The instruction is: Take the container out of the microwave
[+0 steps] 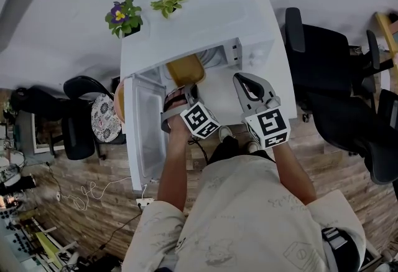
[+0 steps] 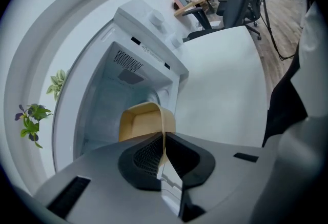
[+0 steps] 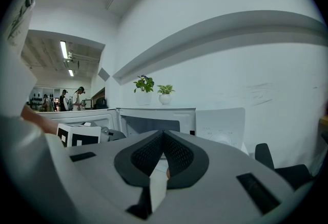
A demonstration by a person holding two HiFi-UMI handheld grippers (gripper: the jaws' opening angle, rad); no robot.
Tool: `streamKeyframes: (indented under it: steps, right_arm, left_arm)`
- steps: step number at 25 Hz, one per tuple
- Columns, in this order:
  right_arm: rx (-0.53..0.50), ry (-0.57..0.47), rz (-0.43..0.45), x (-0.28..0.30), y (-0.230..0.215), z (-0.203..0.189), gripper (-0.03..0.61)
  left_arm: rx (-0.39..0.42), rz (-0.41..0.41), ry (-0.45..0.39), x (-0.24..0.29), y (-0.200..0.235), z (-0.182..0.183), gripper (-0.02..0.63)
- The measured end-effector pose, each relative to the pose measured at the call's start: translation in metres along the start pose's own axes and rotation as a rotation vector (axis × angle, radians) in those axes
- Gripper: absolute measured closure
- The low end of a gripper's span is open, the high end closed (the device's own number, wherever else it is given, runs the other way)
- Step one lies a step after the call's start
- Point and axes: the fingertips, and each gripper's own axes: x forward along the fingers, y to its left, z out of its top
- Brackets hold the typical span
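Note:
A tan container (image 1: 185,69) sits at the mouth of the white microwave (image 1: 199,28), whose door (image 1: 144,134) hangs open to the left. My left gripper (image 1: 189,90) is shut on the container's near wall. In the left gripper view the thin rim of the container (image 2: 137,124) is pinched between the pads of that gripper (image 2: 164,141), with the cavity of the microwave (image 2: 123,84) behind it. My right gripper (image 1: 240,80) hovers over the white table in front of the microwave's control panel, shut with nothing in it. In its own view the right gripper (image 3: 163,137) points at the microwave (image 3: 154,121).
Two potted plants (image 1: 126,16) (image 1: 166,2) stand behind the microwave. Black office chairs (image 1: 329,78) crowd the right side, and another chair (image 1: 81,115) stands at the left. Cables (image 1: 87,193) lie on the wooden floor. The white table (image 1: 214,106) shows bare between the grippers.

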Motion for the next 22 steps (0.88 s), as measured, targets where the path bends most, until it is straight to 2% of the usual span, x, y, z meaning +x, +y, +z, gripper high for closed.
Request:
streamKeyframes:
  steps: [22]
  right_arm:
    - [-0.006,0.011,0.096,-0.029,0.028,-0.017,0.563]
  left_arm:
    - [0.02,-0.024,0.014,-0.063,-0.06,-0.003,0.591]
